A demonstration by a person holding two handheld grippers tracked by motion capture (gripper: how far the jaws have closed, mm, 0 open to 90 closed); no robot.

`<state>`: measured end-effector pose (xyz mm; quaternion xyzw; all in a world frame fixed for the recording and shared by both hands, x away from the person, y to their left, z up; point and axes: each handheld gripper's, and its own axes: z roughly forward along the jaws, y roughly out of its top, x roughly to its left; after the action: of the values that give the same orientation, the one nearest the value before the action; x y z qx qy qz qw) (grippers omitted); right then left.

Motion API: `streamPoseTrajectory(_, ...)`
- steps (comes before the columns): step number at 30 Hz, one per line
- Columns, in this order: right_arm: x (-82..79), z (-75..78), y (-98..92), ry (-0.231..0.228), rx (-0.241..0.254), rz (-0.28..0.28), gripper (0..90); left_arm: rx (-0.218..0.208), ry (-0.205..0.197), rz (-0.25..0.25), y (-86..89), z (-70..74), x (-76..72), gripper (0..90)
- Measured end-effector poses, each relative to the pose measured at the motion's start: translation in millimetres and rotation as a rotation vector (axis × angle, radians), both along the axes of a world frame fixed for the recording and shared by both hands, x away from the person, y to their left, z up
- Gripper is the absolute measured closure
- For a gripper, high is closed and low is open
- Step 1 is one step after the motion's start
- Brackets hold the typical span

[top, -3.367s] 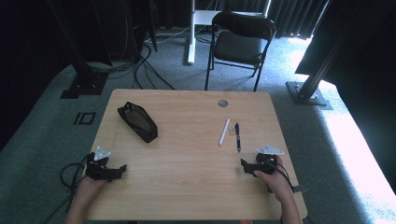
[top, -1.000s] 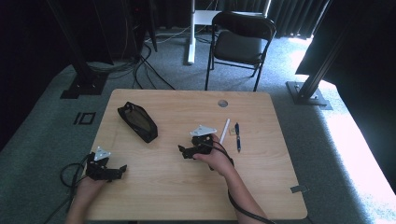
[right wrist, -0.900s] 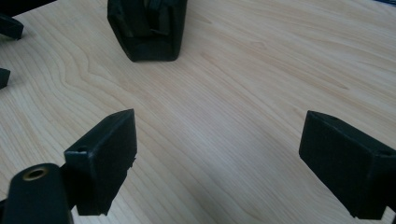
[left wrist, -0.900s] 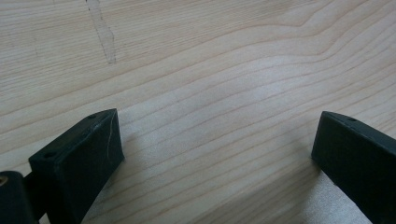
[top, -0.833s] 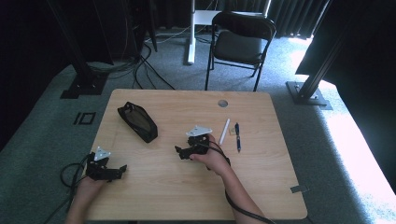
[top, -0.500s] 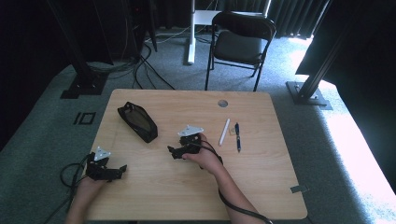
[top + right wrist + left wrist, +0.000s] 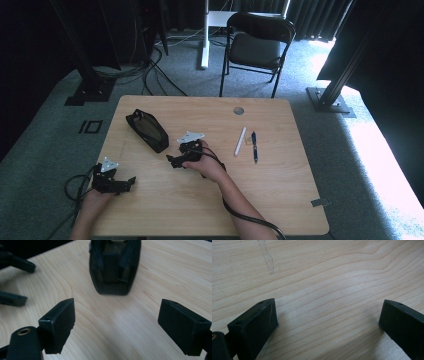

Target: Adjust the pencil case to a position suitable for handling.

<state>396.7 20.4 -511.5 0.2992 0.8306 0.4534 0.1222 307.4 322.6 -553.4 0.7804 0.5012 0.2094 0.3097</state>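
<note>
High view: right gripper [image 7: 172, 161] held mid-table, jaws apart, aimed toward 10 o'clock at black pouch [image 7: 146, 130] lying just beyond; forearm reaches in diagonally from 5 o'clock. Left gripper [image 7: 128, 181] rests at 8 o'clock corner, hand behind it.

Left gripper view: jaws wide apart over bare table [image 7: 319, 277].

Right gripper view: jaws spread; pouch end at 12 o'clock, near, untouched. No readable writing on pouch.

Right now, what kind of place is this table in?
Probably a lab or studio for recording: a lone wooden table on grey carpet, dark curtains, cables across the floor, and a folding chair.
</note>
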Motion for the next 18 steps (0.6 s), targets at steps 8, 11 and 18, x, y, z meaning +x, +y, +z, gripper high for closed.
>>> streamPoseTrajectory(8, 5.8, 4.1, 18.0, -0.008, 0.01, 0.005, 14.4, 0.0, 0.0, 0.0, -0.1, 0.0, 0.0, 2.1)
streamPoseTrajectory(11, 8.7, 4.6, 24.0, -0.01, 0.001, 0.003, 14.5, 0.0, 0.0, 0.0, 0.0, 0.0, 0.0, 2.1)
streamPoseTrajectory(18, 17.4, 5.4, 36.4, -0.025, -0.01, -0.008, 22.0, 0.0, 0.0, 0.0, 0.0, 0.0, 0.0, 2.1)
